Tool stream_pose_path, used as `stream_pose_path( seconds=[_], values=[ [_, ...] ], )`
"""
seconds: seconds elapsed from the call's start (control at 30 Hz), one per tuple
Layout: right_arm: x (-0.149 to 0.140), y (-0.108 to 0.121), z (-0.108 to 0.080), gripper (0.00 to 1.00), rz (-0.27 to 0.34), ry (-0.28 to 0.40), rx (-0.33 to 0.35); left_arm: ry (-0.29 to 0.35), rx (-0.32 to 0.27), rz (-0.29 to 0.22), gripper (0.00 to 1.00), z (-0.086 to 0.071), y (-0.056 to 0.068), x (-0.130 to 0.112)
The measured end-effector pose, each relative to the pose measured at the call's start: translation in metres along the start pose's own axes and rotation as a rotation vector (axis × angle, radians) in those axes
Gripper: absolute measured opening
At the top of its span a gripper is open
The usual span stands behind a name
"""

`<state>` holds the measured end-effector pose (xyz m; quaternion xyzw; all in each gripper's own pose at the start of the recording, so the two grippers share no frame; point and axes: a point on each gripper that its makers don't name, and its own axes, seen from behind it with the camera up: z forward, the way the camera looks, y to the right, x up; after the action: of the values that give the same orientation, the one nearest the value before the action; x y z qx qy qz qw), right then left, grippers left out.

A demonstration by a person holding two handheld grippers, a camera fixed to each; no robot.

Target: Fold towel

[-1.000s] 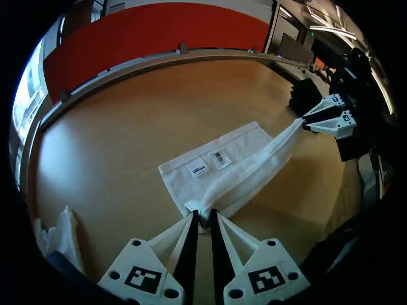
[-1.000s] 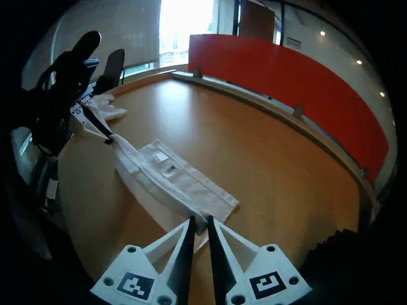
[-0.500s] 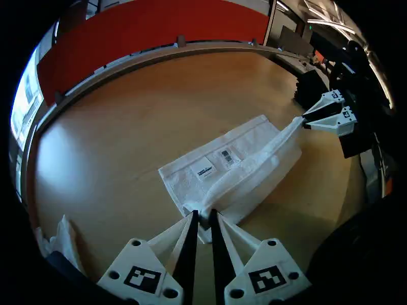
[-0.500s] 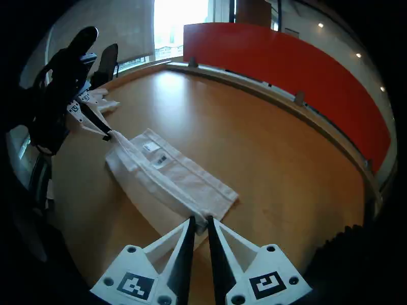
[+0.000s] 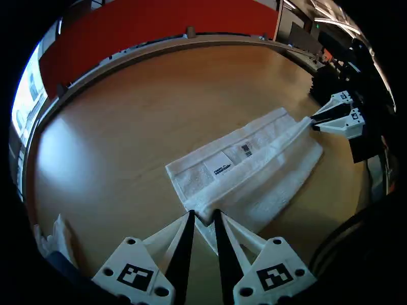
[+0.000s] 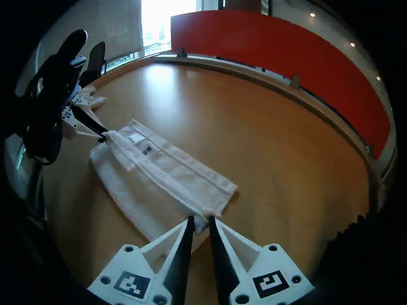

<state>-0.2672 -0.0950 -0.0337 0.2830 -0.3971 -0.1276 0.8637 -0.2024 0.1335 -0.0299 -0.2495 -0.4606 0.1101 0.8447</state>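
Note:
A white towel (image 5: 254, 173) lies on the wooden table (image 5: 127, 127), folded lengthwise, with two labels (image 5: 226, 165) facing up. My left gripper (image 5: 203, 217) is shut on the near corner of the folded-over edge. At the far end of that edge, my right gripper (image 5: 311, 121) pinches the other corner. In the right gripper view the towel (image 6: 152, 175) stretches away from my right gripper (image 6: 200, 220), which is shut on its corner. The left gripper (image 6: 103, 137) grips the far end low over the table (image 6: 264, 152).
A red partition (image 5: 152, 25) (image 6: 285, 51) runs along the table's far edge. Another crumpled white cloth (image 5: 56, 236) (image 6: 91, 99) lies near the left gripper's side. Dark chairs (image 6: 96, 58) stand by the window, and a black object (image 5: 325, 84) sits beyond the right gripper.
Both grippers have come down and forward with the lifted edge. The towel, which hung taut between them, now lies flatter and wider on the table.

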Motion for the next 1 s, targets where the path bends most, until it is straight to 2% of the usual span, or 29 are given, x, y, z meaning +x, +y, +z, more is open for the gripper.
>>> stream_pose_path(
  seconds=[0.47,0.7,0.87,1.0],
  values=[
    [0.004,0.015,0.01,0.36,0.0,-0.005,-0.044,0.0,0.026,0.035,0.3,0.01,-0.01,0.006],
    [0.009,0.023,0.014,0.45,-0.002,-0.006,-0.058,-0.003,0.049,0.042,0.41,0.012,-0.02,0.011],
    [0.014,0.028,0.016,0.47,0.006,0.0,-0.073,-0.004,0.065,0.037,0.48,0.013,-0.028,0.016],
    [0.016,0.033,0.018,0.57,0.008,0.003,-0.091,0.003,0.079,0.044,0.58,0.013,-0.034,0.021]
  ],
)
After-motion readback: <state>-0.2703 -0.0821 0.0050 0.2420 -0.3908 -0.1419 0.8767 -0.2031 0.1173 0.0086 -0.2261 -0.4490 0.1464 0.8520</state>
